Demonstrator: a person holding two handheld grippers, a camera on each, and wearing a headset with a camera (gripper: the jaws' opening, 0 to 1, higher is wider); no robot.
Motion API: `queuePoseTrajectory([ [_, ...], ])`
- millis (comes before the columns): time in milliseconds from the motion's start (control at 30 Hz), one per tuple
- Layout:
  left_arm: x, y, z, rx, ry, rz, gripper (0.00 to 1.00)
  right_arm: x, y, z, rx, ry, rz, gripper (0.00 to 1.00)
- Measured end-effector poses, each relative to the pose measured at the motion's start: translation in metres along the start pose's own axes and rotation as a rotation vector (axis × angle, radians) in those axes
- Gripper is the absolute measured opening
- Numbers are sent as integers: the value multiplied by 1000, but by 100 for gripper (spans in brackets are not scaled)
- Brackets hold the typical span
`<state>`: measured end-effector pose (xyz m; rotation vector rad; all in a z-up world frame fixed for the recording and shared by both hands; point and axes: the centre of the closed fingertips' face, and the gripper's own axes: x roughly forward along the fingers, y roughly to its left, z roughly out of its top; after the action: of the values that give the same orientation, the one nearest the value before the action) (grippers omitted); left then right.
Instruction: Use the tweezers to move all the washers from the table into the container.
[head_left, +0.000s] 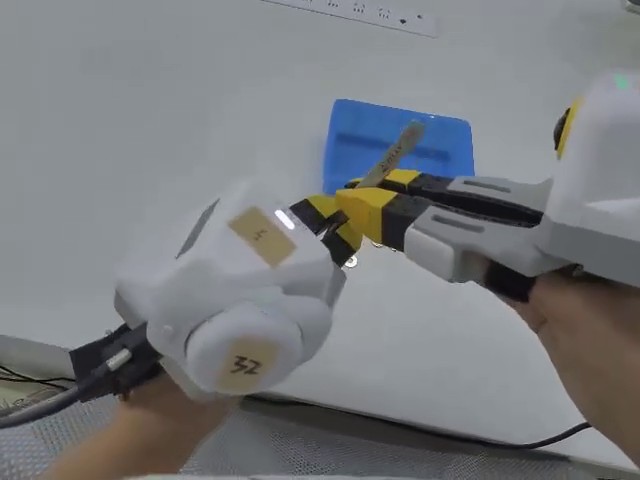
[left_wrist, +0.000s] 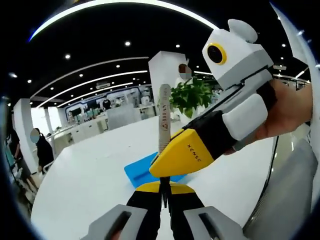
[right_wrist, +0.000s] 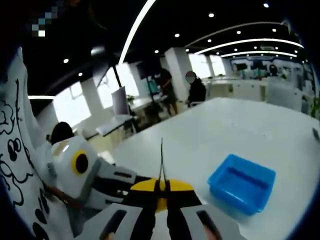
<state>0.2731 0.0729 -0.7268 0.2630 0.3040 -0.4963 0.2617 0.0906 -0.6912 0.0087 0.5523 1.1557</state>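
Head view looked down on a smooth, matte white desk (head_left: 150, 120), above which the two grippers met nose to nose. The left gripper (head_left: 335, 230), a rounded white plastic shell with a tan label, came in from the lower left. The right gripper (head_left: 368, 205), blockier in white and grey, came from the right, held by a bare hand (head_left: 590, 340). Their wedge-shaped yellow and black fingers stood just beside each other. From that meeting point a pair of flat, brushed-metal tweezers (head_left: 395, 155) slanted up and away. Behind them a shallow rectangular blue plastic container (head_left: 440, 140) with rounded corners sat on the desk, partly covered by the tweezers and fingers. In the left gripper view the left fingers were closed to a thin slit with the tweezers pinched in it. The broad stamped face of the metal rose upright there and passed behind the right gripper's yellow tip. In the right gripper view the right fingers were likewise pressed together on the tweezers, seen edge-on as a thin dark line. A thin black cable (head_left: 450, 435) ran along the desk's near edge.
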Motion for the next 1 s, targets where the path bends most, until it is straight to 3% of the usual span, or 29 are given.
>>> queuePoseTrajectory([
  [67, 3, -1, -4, 78, 1, -12, 1, 1, -1, -4, -13, 16, -1, 3],
  [133, 1, 2, -12, 85, 39, 8, 3, 2, -4, -6, -5, 2, -11, 2],
  [200, -1, 6, -20, 41, 56, 17, 13, 2, -11, -6, 4, -15, -35, 2],
  [233, -6, 8, -30, -28, 105, 15, 17, 3, -13, -7, 5, -17, -42, 2],
  [300, -16, 22, -34, -57, 122, 56, 27, 6, -25, -16, -2, -14, -71, 3],
  [400, -35, 46, -32, -75, 118, 137, 35, 11, -34, -31, -10, 2, -98, 3],
  [433, -38, 50, -32, -79, 118, 147, 38, 13, -36, -35, -16, 7, -105, 3],
  [467, -47, 63, -37, -83, 130, 194, 41, 16, -41, -41, -38, 12, -128, 3],
  [600, -67, 85, -49, -26, 158, 285, 46, 26, -47, -58, -84, 40, -149, 3],
  [733, -72, 86, -62, -61, 201, 289, 52, 35, -50, -77, -117, 86, -141, 3],
  [1000, -74, 81, -58, -97, 183, 284, 56, 45, -57, -96, -129, 122, -126, 4],
])
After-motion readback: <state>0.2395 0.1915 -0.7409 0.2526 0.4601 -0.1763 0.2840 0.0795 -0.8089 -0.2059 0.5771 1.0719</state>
